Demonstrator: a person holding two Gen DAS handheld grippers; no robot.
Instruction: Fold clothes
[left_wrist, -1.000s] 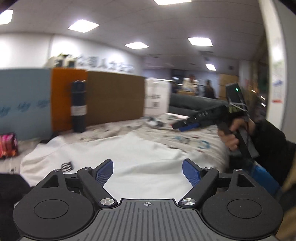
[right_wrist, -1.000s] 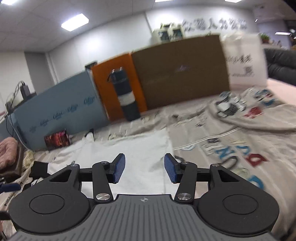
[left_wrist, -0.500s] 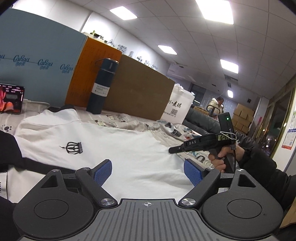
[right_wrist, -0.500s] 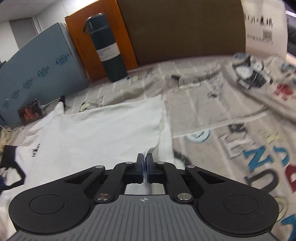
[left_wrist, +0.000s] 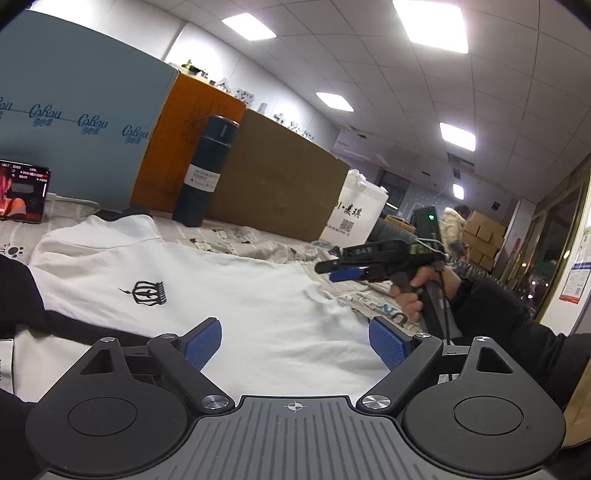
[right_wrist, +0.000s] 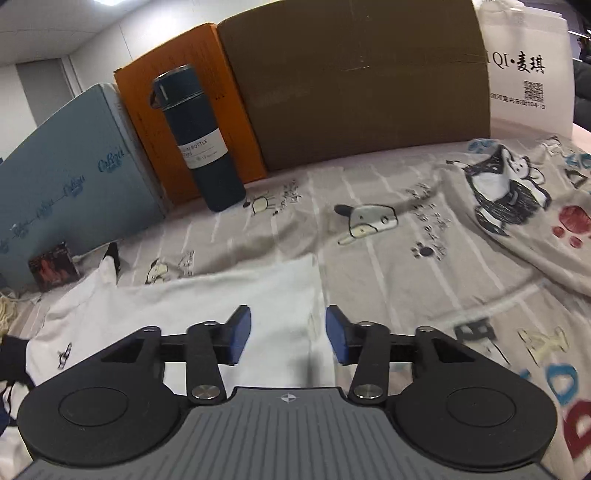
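A white cotton shirt with a small black crest print (left_wrist: 147, 293) lies spread flat on the grey cartoon-printed bedsheet (right_wrist: 424, 236). The left gripper (left_wrist: 295, 341) hovers over it, jaws wide apart and empty. The right gripper (right_wrist: 288, 334), at the shirt's hem corner, has jaws opening, half apart, gripping nothing. At eleven o'clock a dark blue steel bottle (right_wrist: 199, 144) stands against an orange box (right_wrist: 177, 99).

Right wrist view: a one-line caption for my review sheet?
Right gripper, jaws opening, above the white shirt's edge on the cartoon-print grey bedsheet.
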